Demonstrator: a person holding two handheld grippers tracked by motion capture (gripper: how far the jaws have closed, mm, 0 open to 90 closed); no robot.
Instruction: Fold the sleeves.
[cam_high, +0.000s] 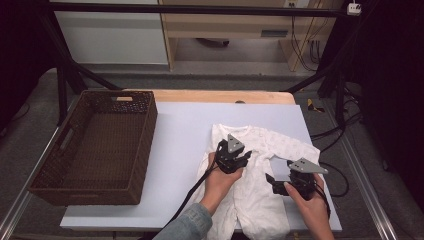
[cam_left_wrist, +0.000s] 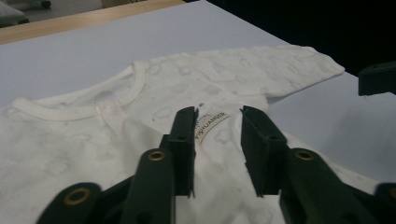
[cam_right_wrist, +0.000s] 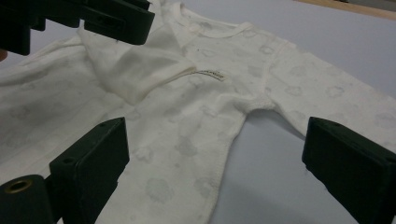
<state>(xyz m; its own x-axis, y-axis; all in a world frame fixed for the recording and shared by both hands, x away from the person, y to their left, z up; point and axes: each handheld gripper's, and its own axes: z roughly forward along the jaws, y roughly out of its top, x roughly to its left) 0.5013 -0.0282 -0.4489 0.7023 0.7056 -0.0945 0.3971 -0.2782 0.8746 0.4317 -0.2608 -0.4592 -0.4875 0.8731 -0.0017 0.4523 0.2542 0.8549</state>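
A white baby onesie (cam_high: 256, 197) with a faint cloud print lies flat on the pale mat, neckline toward the far side. My left gripper (cam_high: 240, 159) hovers over its chest, jaws a little apart. In the left gripper view, the left gripper (cam_left_wrist: 217, 126) frames the small label (cam_left_wrist: 214, 122) without pressing on cloth. One sleeve (cam_right_wrist: 140, 74) lies folded in over the chest, just under the left gripper's jaws. My right gripper (cam_high: 280, 172) stands wide open beside the other sleeve. In the right gripper view, the right gripper (cam_right_wrist: 217, 135) spans the onesie's side (cam_right_wrist: 187, 140) and the bare mat.
A dark wicker basket (cam_high: 142, 145) with nothing in it stands at the left of the mat (cam_high: 185, 145). The wooden table edge (cam_high: 220, 96) runs along the far side. Black frame legs and cables stand beyond the table.
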